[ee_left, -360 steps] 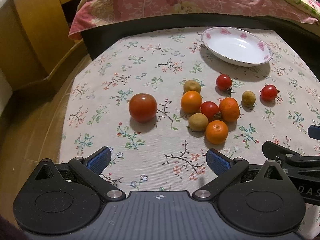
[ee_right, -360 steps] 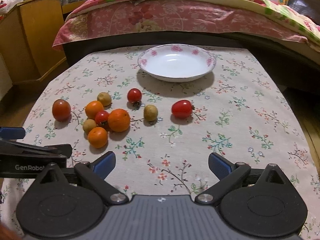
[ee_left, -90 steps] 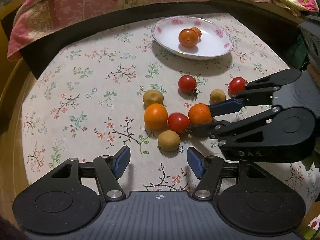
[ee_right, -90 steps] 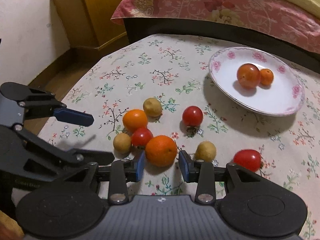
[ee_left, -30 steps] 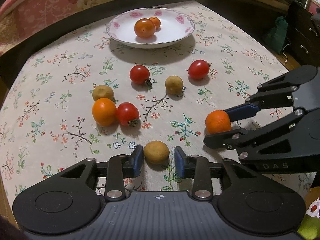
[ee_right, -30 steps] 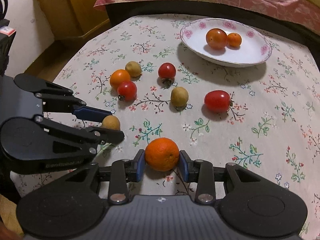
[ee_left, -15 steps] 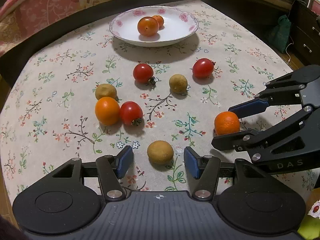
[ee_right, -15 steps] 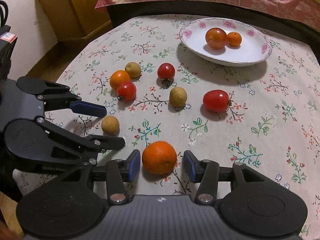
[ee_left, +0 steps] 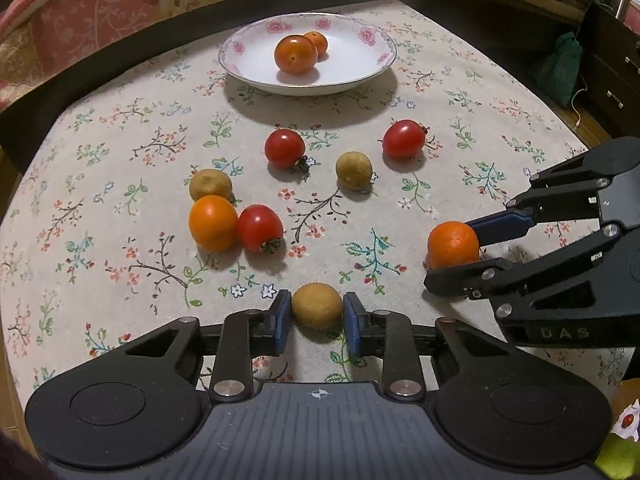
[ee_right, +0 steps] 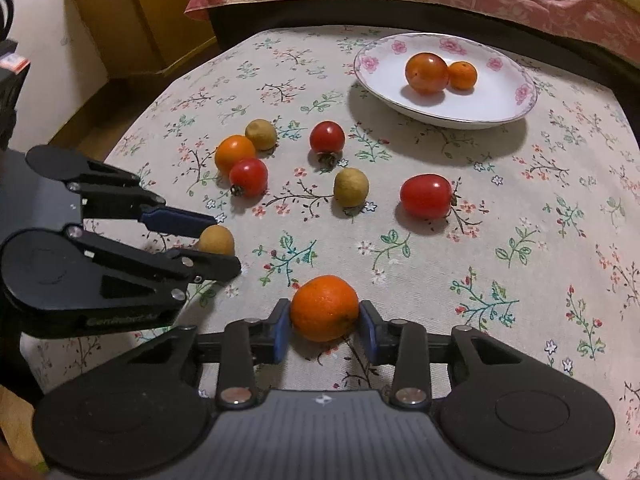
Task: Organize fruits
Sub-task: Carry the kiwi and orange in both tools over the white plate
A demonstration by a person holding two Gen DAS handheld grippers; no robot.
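Note:
My left gripper [ee_left: 316, 314] is shut on a small tan round fruit [ee_left: 316, 309] that rests on the flowered tablecloth [ee_left: 120, 152]. To its right, my right gripper [ee_right: 324, 322] is closing its jaws, and both blue pads press on an orange [ee_right: 324, 307], also resting on the cloth. In the right wrist view the left gripper [ee_right: 224, 245] holds the tan fruit [ee_right: 218, 240] at the left. A white flowered plate [ee_left: 356, 60] at the far side holds a large orange-red tomato [ee_left: 295, 54] and a small orange [ee_left: 318, 42].
Loose on the cloth between grippers and plate lie three red tomatoes [ee_left: 284, 148], an orange [ee_left: 213, 222] and two more tan fruits [ee_left: 353, 170]. A bed with a pink cover [ee_left: 120, 0] borders the far edge. A wooden cabinet [ee_right: 132, 12] stands at the left.
Both pairs of jaws stood closed on their fruits a second ago, opened wider half a second ago, and have closed on them again. Neither hand has moved.

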